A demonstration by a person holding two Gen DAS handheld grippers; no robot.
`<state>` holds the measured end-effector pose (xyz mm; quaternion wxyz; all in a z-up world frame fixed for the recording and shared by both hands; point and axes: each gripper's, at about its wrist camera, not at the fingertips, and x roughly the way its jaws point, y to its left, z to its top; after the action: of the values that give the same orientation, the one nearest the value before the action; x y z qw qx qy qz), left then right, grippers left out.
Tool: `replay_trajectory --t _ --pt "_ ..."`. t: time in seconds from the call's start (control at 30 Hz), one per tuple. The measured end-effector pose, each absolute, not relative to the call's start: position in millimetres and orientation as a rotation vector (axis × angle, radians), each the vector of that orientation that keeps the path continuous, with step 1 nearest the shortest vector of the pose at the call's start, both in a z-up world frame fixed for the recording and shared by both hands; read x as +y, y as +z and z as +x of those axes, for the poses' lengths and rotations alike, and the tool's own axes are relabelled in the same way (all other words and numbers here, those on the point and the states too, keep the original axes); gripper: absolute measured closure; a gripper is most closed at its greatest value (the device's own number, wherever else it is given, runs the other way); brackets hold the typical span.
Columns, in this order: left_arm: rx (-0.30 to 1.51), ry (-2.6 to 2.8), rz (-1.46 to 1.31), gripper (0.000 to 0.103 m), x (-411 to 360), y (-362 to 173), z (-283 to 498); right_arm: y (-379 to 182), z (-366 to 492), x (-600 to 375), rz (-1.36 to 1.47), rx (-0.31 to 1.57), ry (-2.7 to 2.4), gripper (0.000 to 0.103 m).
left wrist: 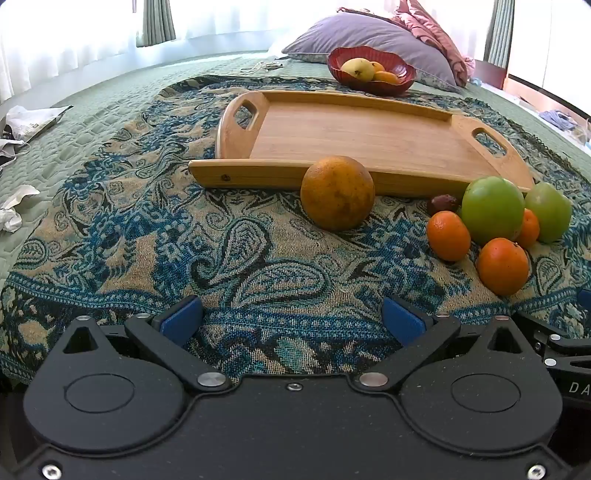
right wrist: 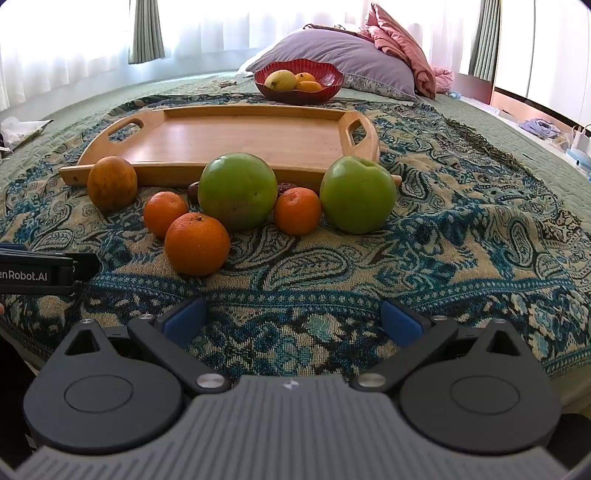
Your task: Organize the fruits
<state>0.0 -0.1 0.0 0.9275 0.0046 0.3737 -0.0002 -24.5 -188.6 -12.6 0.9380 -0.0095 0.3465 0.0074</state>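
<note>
Nothing is lifted yet: both the left claw (left wrist: 291, 319) and right claw (right wrist: 293, 319) gape wide and empty, the loose fruit lies on the bed's paisley throw at twelve o'clock before the bare wooden handled tray (right wrist: 236, 136), and the nearest round orange (right wrist: 197, 244) looks the likely first pick.

Bed: green quilted bedspread (right wrist: 480, 122) under a blue paisley throw (right wrist: 461, 236)
Head end: purple pillow (right wrist: 343, 55), pink blanket (right wrist: 402, 44) bunched behind
Windows: white sheer curtains (right wrist: 221, 33), green drapes (right wrist: 146, 31)
Light: bright daylight
</note>
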Motion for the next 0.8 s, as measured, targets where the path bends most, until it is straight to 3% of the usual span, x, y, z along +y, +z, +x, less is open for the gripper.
replay_trajectory --t 0.8 --pt "0.765 -0.001 0.008 0.000 0.0 0.0 -0.1 -12.4 -23.0 -189.0 -0.019 0.714 0.018 0.000"
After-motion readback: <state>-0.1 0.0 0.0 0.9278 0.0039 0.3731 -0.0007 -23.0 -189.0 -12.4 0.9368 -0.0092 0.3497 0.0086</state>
